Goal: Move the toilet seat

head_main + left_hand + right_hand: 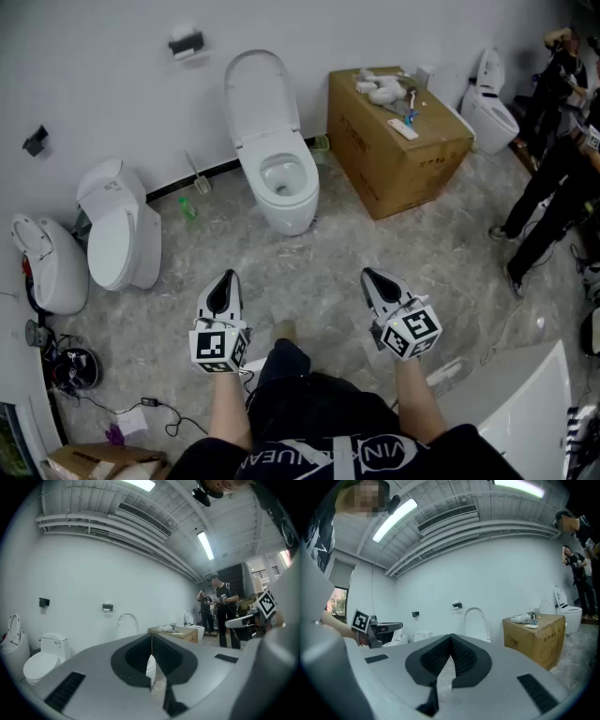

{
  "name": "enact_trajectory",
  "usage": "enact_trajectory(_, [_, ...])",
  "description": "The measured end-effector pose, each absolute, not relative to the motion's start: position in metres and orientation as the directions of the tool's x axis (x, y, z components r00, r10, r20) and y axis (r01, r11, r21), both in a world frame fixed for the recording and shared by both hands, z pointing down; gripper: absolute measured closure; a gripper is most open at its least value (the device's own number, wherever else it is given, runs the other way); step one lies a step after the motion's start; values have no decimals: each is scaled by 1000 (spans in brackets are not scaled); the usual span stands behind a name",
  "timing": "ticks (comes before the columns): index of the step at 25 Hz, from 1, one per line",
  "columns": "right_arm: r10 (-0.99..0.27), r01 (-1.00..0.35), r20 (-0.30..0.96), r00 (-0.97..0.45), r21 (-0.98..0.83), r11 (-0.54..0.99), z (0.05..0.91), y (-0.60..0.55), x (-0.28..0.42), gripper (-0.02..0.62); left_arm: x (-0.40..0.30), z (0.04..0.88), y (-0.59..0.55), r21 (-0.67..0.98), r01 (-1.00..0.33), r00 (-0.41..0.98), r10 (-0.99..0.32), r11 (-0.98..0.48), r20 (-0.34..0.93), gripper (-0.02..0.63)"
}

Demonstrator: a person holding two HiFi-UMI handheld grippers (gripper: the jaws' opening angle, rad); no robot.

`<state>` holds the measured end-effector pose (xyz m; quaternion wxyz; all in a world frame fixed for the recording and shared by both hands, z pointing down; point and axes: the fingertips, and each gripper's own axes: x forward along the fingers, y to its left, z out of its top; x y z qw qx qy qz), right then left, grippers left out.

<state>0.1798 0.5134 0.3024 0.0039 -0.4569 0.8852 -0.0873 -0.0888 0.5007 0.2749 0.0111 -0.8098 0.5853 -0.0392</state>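
A white toilet (281,183) stands against the far wall with its seat and lid (261,94) raised upright; the bowl is open. It also shows in the left gripper view as an upright lid (126,625) and in the right gripper view as the lid (475,620). My left gripper (226,278) is shut and empty, held in the air well short of the toilet. To its right, my right gripper (369,277) is shut too, with nothing in it, at about the same distance from the bowl.
A cardboard box (398,141) with small items on top stands right of the toilet. Two more toilets (117,230) stand at the left wall, another (487,103) at the far right. People (553,178) stand at the right. Cables lie on the floor at lower left.
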Motion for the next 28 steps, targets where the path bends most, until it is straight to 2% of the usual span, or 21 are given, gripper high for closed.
enact_trajectory(14, [-767,-779,140,-626,-161,606,321,498,172,584,-96,292,495,51,-950,311,-947,-308,85,597])
enact_trajectory(16, [-772,-785,151,-618,-179,593,326,491,175,586,-99,301,497,71,-950,310,-944,-303,116,536])
enact_trajectory(17, [-773,-787,157,-614,-189,587,331,487,176,575,-102,309,496,77,-951,308,-941,-300,142,510])
enact_trajectory(20, [-772,-789,176,-611,-224,573,350,473,177,547,-109,335,489,87,-955,298,-930,-285,216,500])
enact_trajectory(28, [-773,-802,230,-591,-271,532,381,392,170,491,-122,369,398,190,-951,286,-927,-243,244,483])
